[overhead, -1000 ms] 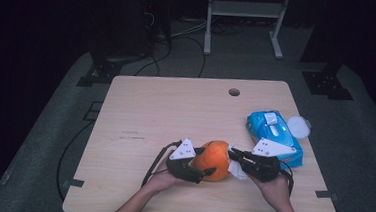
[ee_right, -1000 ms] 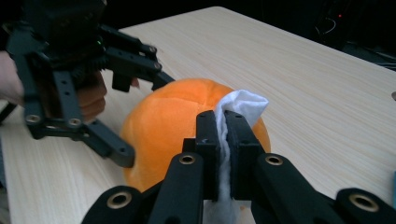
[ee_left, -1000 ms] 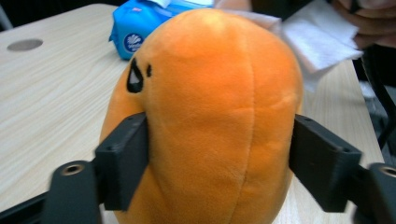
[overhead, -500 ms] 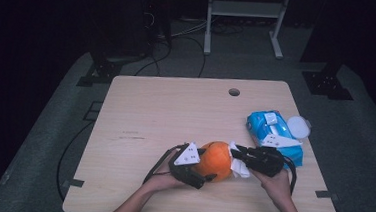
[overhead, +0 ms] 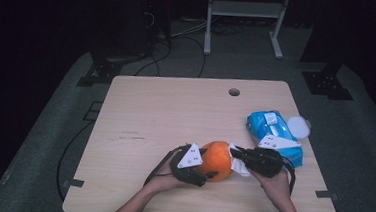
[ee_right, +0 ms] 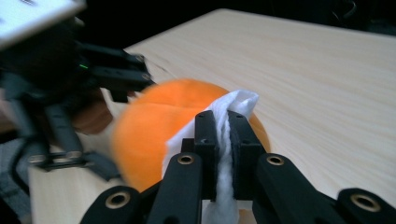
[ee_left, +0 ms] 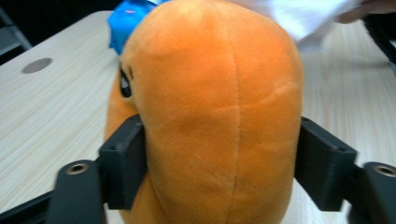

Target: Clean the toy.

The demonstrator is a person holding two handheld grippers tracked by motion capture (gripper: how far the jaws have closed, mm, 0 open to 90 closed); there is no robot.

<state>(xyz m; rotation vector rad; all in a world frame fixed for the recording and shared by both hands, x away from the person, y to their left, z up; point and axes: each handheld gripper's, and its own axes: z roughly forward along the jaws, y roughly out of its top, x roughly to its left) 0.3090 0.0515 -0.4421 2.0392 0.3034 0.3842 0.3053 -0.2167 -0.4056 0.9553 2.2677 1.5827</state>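
An orange plush toy (overhead: 215, 160) rests near the table's front edge, between both hands. My left gripper (overhead: 202, 172) is shut on the plush toy (ee_left: 210, 116), one jaw pressed into each side of it. A white wipe (overhead: 237, 159) is pinched in my right gripper (overhead: 237, 152), whose jaws are shut on the wipe (ee_right: 224, 140) and hold it against the toy's right side (ee_right: 149, 130). The left gripper (ee_right: 93, 79) also appears beyond the toy in the right gripper view.
A blue pack of wipes (overhead: 274, 134) lies at the table's right side, with a round white lid (overhead: 299, 127) beside it at the edge. A cable hole (overhead: 234, 92) sits near the far edge. The wooden table (overhead: 165, 114) has bare room at left and centre.
Both grippers and the toy have shifted slightly toward the front edge. The wipe has moved along the toy's right side.
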